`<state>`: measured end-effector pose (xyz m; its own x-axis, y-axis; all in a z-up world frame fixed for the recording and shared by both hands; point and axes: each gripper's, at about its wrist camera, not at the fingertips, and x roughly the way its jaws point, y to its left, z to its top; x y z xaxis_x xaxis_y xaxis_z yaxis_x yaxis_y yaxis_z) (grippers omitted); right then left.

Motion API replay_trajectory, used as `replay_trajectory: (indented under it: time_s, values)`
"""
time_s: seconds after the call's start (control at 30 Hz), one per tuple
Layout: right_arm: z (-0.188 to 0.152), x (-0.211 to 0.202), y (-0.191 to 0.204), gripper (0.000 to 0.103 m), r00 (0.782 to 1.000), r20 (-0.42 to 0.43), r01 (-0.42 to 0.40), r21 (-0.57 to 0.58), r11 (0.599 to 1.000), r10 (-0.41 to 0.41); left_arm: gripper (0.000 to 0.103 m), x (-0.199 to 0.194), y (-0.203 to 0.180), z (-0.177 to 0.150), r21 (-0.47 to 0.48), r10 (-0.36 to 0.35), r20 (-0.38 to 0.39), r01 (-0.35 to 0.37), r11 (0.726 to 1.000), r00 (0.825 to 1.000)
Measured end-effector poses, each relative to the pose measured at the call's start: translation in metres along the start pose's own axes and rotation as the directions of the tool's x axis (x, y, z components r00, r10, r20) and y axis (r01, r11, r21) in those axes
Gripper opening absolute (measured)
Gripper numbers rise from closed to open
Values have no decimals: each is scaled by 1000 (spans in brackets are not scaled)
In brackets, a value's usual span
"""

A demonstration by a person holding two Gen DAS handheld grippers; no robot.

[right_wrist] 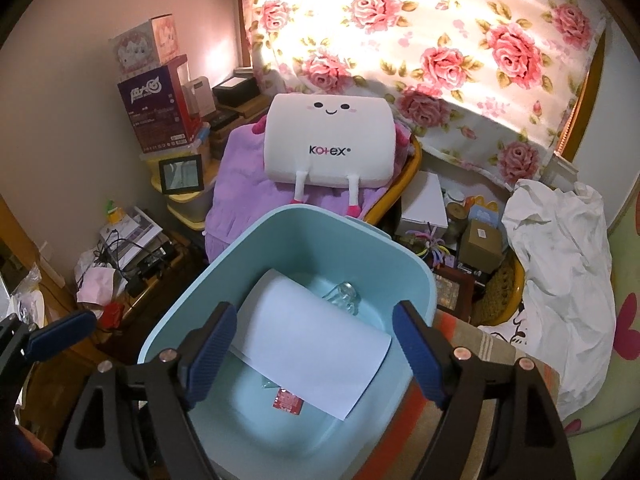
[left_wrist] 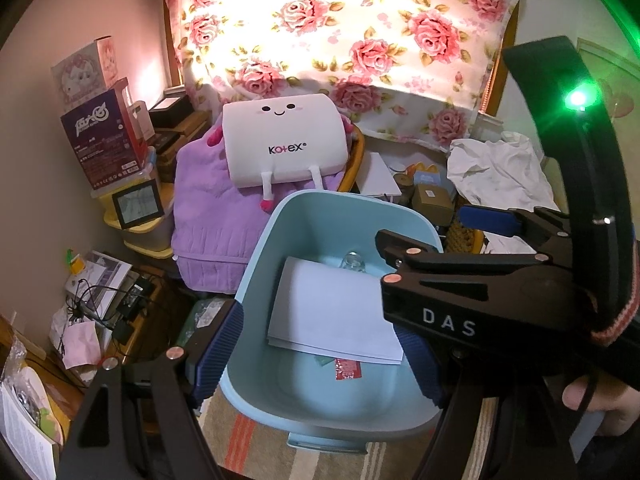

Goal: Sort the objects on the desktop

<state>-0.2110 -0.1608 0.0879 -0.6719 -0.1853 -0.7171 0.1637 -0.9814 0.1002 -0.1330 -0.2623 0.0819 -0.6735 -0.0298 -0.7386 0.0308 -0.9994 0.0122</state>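
Note:
A light blue plastic bin (left_wrist: 256,248) (right_wrist: 180,292) stands on a striped mat. In it a white paper sheet (left_wrist: 332,312) (right_wrist: 312,340) lies flat over a red packet (left_wrist: 347,370) (right_wrist: 286,400), with a clear glass jar (left_wrist: 352,262) (right_wrist: 344,296) behind it. My right gripper (right_wrist: 316,356) hovers open above the sheet, which lies loose below it. My left gripper (left_wrist: 320,360) is open over the bin's near left side, its left pad (left_wrist: 218,352) outside the wall. The right gripper (left_wrist: 424,230) crosses the left wrist view from the right.
Behind the bin a white plush pillow (right_wrist: 328,140) rests on purple fabric (right_wrist: 248,196). Stacked boxes (right_wrist: 160,108) and a small black frame (right_wrist: 182,174) stand at the left, cables and papers (right_wrist: 120,248) below them. White cloth (right_wrist: 560,272) and small boxes (right_wrist: 480,244) lie at the right.

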Motion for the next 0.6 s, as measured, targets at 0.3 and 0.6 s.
replay_trajectory:
  time_s: [0.3,0.6]
  values:
    - [-17,-27,-22,84,1000,20,20,69,997,-21,81,-5,-11,-1,23,-9,5,9,1000,1000]
    - [-38,-66,-62,84,995,41,77,165,983,-85,81,-13,-25,1,33,-27,23,27,999,999]
